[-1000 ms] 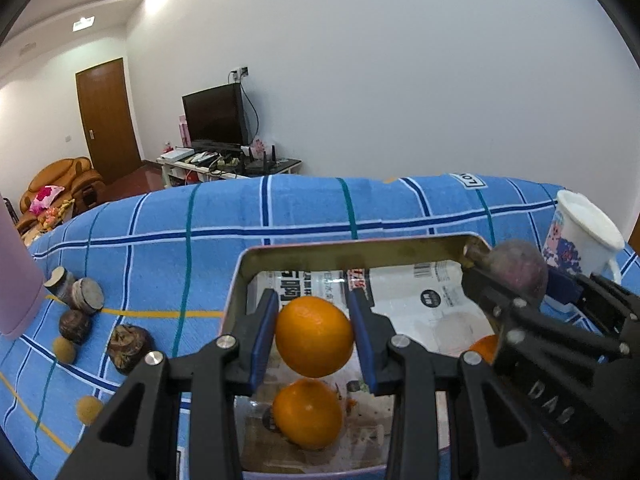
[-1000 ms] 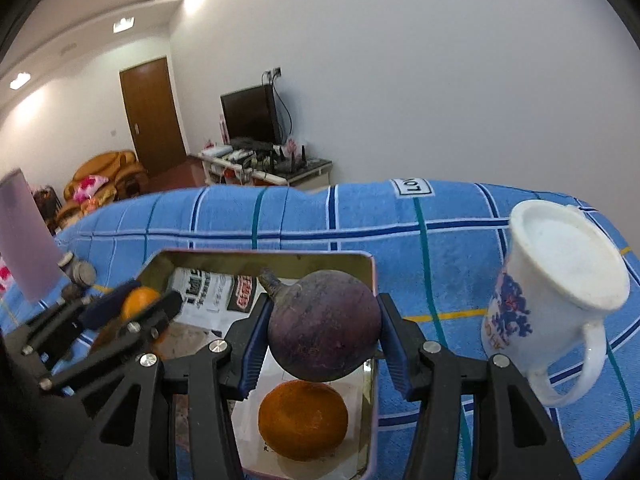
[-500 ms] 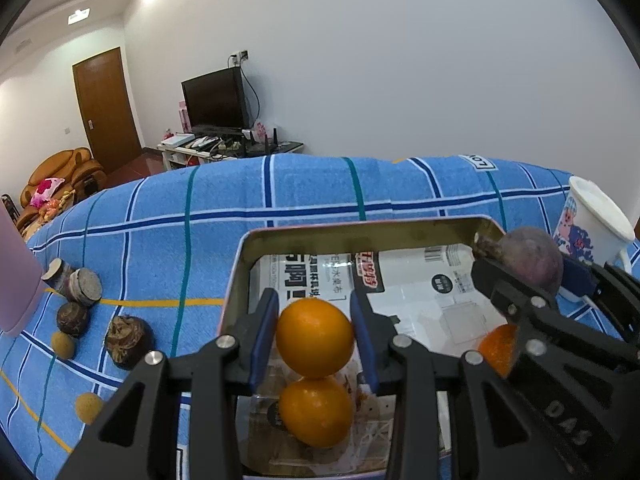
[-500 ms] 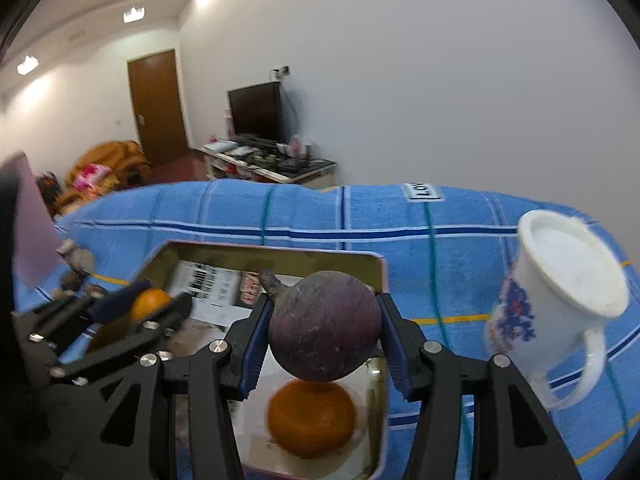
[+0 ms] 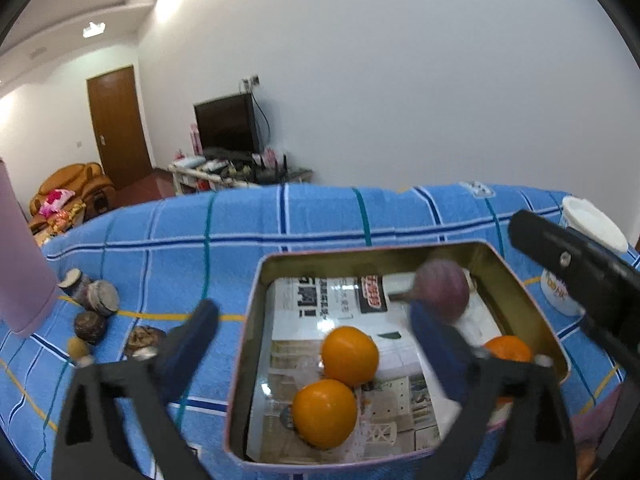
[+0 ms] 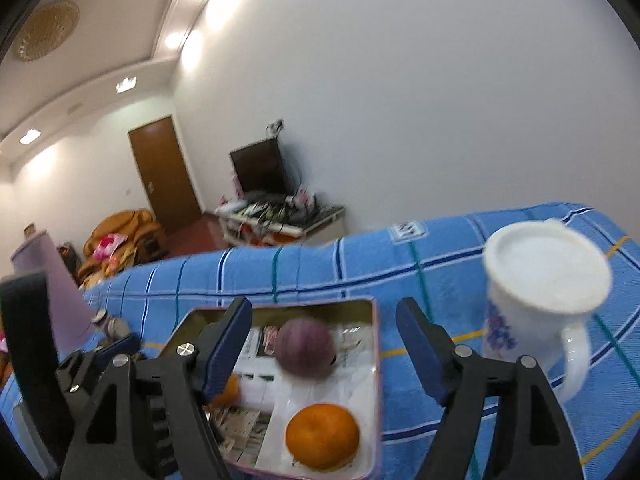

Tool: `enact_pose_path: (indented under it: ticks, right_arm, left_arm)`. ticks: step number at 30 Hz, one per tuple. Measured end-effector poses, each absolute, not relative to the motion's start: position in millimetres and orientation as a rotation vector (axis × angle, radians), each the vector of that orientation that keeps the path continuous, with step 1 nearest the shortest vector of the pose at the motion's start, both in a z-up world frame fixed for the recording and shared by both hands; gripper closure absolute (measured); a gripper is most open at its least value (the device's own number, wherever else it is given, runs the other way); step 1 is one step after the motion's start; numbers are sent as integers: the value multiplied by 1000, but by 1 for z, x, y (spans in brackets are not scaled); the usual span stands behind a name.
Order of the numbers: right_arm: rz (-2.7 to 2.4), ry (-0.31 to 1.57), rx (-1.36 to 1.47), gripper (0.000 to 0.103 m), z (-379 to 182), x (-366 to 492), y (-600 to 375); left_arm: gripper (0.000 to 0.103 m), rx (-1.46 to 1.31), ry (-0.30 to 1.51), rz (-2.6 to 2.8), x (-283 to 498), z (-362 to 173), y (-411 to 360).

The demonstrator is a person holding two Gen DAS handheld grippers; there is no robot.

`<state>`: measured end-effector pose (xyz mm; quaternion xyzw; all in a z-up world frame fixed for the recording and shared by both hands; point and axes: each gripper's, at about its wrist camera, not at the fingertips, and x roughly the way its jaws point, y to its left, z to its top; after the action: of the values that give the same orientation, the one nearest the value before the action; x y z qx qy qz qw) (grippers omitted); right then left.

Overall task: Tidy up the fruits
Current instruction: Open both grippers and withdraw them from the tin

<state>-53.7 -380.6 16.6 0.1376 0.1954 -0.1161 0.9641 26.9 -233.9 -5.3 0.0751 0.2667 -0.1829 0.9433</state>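
A metal tin (image 5: pixel 256 308) lined with newspaper sits on the blue checked cloth; it also shows in the right wrist view (image 6: pixel 375 344). In it lie two oranges (image 5: pixel 350 356) (image 5: pixel 325 414), a third orange (image 5: pixel 508 349) at the right side (image 6: pixel 322 437), and a purple round fruit (image 5: pixel 442 292) (image 6: pixel 306 348) at the far end. My left gripper (image 5: pixel 316 328) is open and empty above the tin. My right gripper (image 6: pixel 324 340) is open and empty above the tin's right part.
A white mug with blue print (image 6: pixel 540 300) stands right of the tin, also in the left wrist view (image 5: pixel 592 232). Several small brown items (image 5: pixel 92 312) lie on the cloth left of the tin. A pink object (image 5: pixel 20 264) stands at far left.
Both grippers opened. The orange dropped from the left gripper and the purple fruit from the right into the tin. Both grippers have risen and tilted.
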Motion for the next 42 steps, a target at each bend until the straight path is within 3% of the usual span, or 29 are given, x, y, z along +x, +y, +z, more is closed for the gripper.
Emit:
enact_pose_path:
  ticks: [20, 42]
  right_arm:
    - [-340, 312, 109, 27, 19, -64, -358]
    - [-340, 298, 165, 27, 19, -80, -352]
  left_arm:
    - [0, 92, 478, -260, 12, 5, -189]
    - [0, 106, 488, -115, -5, -1, -149]
